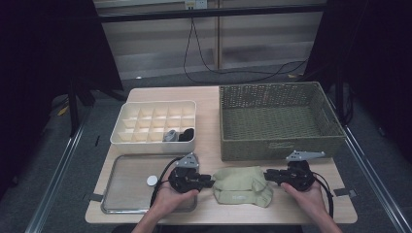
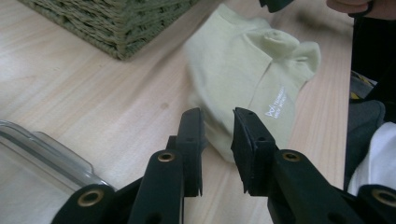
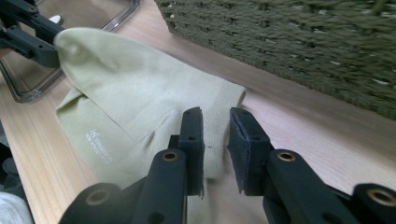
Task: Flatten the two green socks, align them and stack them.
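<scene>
Socks [image 1: 242, 187] flat on table | L tongs [image 1: 210, 181] apart | R tongs [image 1: 268, 175] apart

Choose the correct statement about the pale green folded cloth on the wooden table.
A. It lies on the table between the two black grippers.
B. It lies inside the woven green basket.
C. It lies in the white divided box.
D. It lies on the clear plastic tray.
A: the high view shows the pale green folded cloth lying on the wooden table, with the left gripper at one side and the right gripper at the other.
</scene>
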The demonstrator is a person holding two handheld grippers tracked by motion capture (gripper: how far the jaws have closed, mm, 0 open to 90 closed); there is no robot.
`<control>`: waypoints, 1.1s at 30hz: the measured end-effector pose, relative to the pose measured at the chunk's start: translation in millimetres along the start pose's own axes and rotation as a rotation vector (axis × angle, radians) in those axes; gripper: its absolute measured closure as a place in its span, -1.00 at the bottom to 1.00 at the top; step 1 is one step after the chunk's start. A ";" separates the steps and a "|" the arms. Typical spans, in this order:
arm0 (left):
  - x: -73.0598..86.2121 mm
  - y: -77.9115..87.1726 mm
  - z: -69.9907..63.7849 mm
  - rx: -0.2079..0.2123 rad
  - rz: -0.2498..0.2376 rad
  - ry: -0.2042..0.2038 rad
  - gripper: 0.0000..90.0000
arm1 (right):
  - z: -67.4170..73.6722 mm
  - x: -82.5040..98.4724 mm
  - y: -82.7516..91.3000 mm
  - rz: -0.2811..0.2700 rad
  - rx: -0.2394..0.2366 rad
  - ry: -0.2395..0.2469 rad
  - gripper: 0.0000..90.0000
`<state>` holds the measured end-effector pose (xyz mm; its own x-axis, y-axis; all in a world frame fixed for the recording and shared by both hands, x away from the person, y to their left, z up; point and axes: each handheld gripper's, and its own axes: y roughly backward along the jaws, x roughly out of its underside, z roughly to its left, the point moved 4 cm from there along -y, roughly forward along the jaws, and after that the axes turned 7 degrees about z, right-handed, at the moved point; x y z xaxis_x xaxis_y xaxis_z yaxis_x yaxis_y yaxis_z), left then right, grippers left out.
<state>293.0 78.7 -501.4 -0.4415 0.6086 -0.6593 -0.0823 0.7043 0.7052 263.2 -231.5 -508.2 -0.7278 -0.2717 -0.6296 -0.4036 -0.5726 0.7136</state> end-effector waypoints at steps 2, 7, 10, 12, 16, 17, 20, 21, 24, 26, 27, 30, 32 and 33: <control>-0.4 -0.1 1.6 -0.009 0.008 0.006 0.52 | -0.8 2.0 -1.7 0.007 -0.002 -0.005 0.63; -5.2 1.9 10.3 -0.016 -0.009 0.029 0.44 | -0.3 3.6 -8.0 0.028 -0.010 -0.002 0.58; -9.3 4.8 16.8 -0.027 -0.038 0.049 0.37 | -1.1 4.5 -9.7 0.034 -0.005 -0.008 0.55; -13.0 5.4 21.5 -0.024 -0.055 0.055 0.38 | -1.7 5.6 -10.3 0.040 -0.006 -0.010 0.53; -14.5 -1.0 22.8 -0.018 -0.051 0.056 0.42 | -1.0 7.0 -12.2 0.048 -0.004 -0.006 0.53; -14.8 -3.4 23.3 -0.025 -0.046 0.056 0.45 | -0.4 7.3 -13.0 0.052 -0.007 -0.007 0.53; -14.0 -10.0 25.0 -0.022 -0.019 0.065 0.52 | -0.5 7.8 -15.2 0.063 -0.001 0.000 0.53; -13.3 -11.9 25.3 -0.024 -0.010 0.061 0.54 | -0.9 7.9 -15.4 0.065 0.000 0.000 0.53; -11.7 -14.4 23.7 -0.011 0.001 0.061 0.52 | -1.8 9.1 -17.4 0.079 0.013 -0.001 0.59; -11.3 -15.0 23.2 -0.007 0.005 0.061 0.51 | -1.7 9.3 -18.2 0.083 0.010 0.004 0.62; -10.8 -16.3 22.4 -0.005 0.003 0.063 0.51 | -1.5 9.2 -18.8 0.083 0.010 0.005 0.66; -8.1 -17.0 21.3 -0.017 0.016 0.056 0.50 | -1.0 8.9 -19.6 0.086 0.016 0.003 0.82; -7.0 -17.8 21.2 -0.017 0.021 0.056 0.57 | -1.7 9.2 -20.0 0.091 0.022 0.001 0.89; -6.6 -18.5 21.3 -0.018 0.022 0.052 0.57 | -1.7 9.2 -20.0 0.091 0.022 0.001 0.89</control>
<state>316.5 69.5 -515.7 -0.4893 0.6033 -0.6298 -0.0883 0.6841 0.7240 265.6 -223.9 -528.8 -0.7613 -0.3231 -0.5622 -0.3477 -0.5284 0.7745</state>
